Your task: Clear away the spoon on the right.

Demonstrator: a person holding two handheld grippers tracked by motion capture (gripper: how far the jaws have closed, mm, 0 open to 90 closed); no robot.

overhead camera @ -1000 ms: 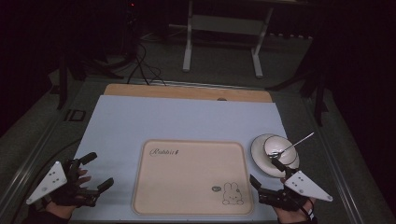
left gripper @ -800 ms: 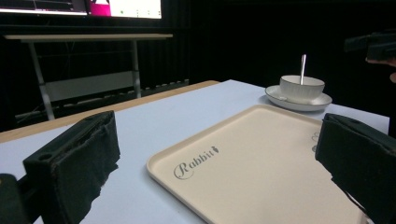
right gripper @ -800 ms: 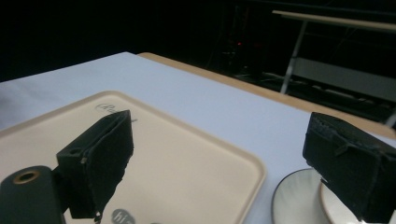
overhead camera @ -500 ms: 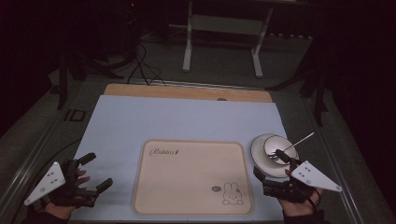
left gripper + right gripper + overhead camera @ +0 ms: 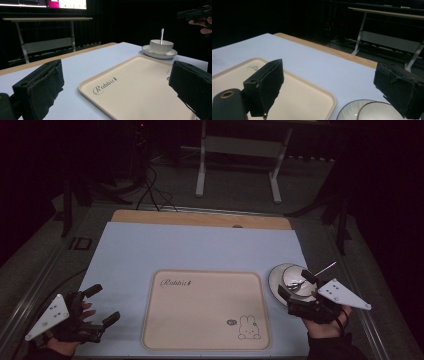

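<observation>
Black and spread wide, your left tongs [image 5: 102, 306] sit at the desk's [image 5: 200, 247] near left corner, jaws apart with nothing between them. Just right of them lies the cream tray [image 5: 205, 307], bare except for its printed word and rabbit. From the left gripper view you get what the high view hides: the cup [image 5: 161, 46] stands upright on its saucer [image 5: 160, 53], beyond the tray's far corner, with the spoon [image 5: 162, 34] rising steeply out of it. Your other hand and its tongs hang in the top right corner of that view.

From above, the saucer [image 5: 281, 277] lies just beside the tray's right edge, and the spoon handle [image 5: 325, 269] slants off to the right. Your right tongs [image 5: 295, 287] hover over the cup [image 5: 295, 280], jaws open and gripping nothing. The right gripper view looks down between those jaws: the cup rim [image 5: 377, 111] and saucer [image 5: 349, 110] lie at the bottom edge, nearer the right jaw, tray [image 5: 307, 97] to their left.
</observation>
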